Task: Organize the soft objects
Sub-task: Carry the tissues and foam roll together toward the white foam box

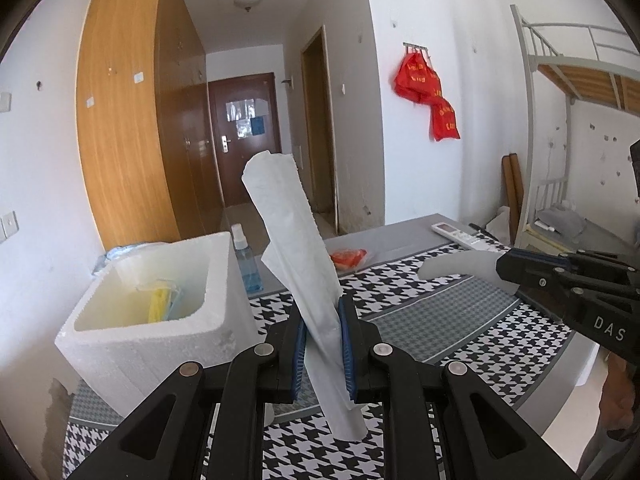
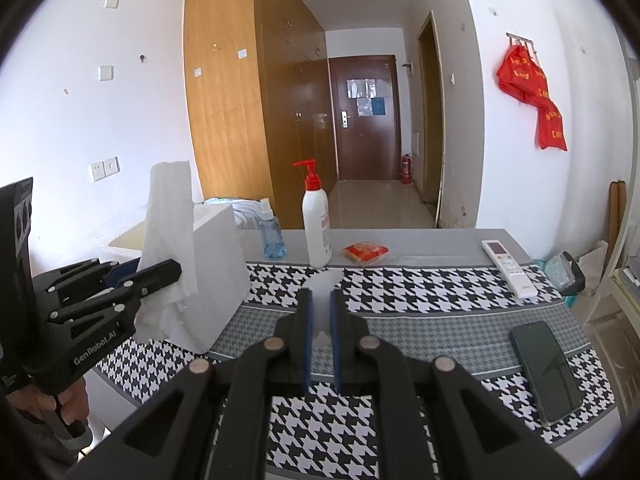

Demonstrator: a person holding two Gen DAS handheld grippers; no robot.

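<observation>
My left gripper [image 1: 322,316] is shut on a folded white paper towel [image 1: 286,216], which stands upright and leans left above a houndstooth cloth. A white foam box [image 1: 160,340] sits just left of it, with yellow and blue soft items inside. My right gripper [image 2: 320,300] is shut on a small translucent white soft piece [image 2: 325,280], held over the middle of the table. In the left wrist view the right gripper [image 1: 502,270] reaches in from the right with that piece [image 1: 456,266] sticking out. The right wrist view shows the left gripper [image 2: 166,272] and towel [image 2: 168,224] in front of the foam box [image 2: 218,256].
Along the table's far grey strip stand a blue spray bottle [image 2: 272,236], a white pump bottle [image 2: 317,224] and a red packet [image 2: 366,251]. A white remote [image 2: 506,266] and a dark phone [image 2: 546,372] lie at the right. A bunk bed frame [image 1: 576,68] stands beyond.
</observation>
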